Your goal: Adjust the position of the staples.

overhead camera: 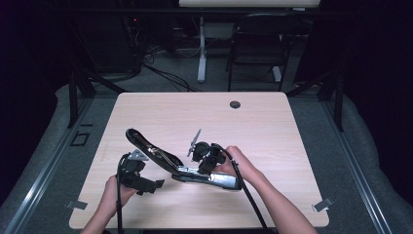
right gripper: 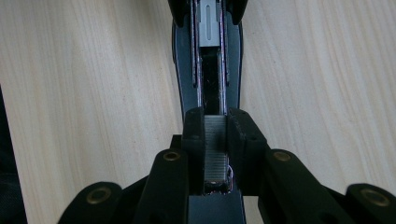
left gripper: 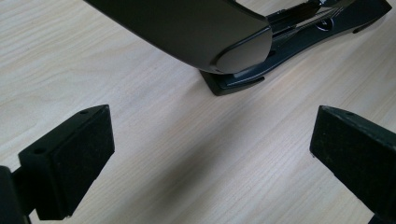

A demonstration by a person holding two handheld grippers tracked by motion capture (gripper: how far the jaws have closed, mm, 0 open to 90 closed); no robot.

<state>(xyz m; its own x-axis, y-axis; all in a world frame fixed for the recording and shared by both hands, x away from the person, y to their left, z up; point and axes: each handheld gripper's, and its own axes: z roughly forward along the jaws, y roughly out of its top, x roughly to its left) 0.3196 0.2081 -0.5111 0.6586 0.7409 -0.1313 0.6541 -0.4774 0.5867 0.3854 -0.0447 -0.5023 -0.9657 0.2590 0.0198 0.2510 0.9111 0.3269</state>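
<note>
A black stapler (overhead camera: 160, 157) lies swung open on the wooden table (overhead camera: 253, 131), its top arm (left gripper: 187, 28) raised toward the left and its base (overhead camera: 216, 180) flat. My right gripper (right gripper: 215, 116) points down into the base's magazine channel (right gripper: 210, 70). It is shut on a grey strip of staples (right gripper: 215, 149), which sits in the channel between the pads. A hand steadies the right gripper (overhead camera: 207, 161) from the right. My left gripper (left gripper: 212, 154) stands open just short of the raised arm's tip, nothing between its fingers (left gripper: 79, 158). The left gripper (overhead camera: 146, 184) rests near the table's front left.
A round cable hole (overhead camera: 235, 104) sits near the table's far edge. Behind the table stand a black chair (overhead camera: 258, 44) and a white desk leg (overhead camera: 201, 53), with cables on the floor. Both forearms come in over the front edge.
</note>
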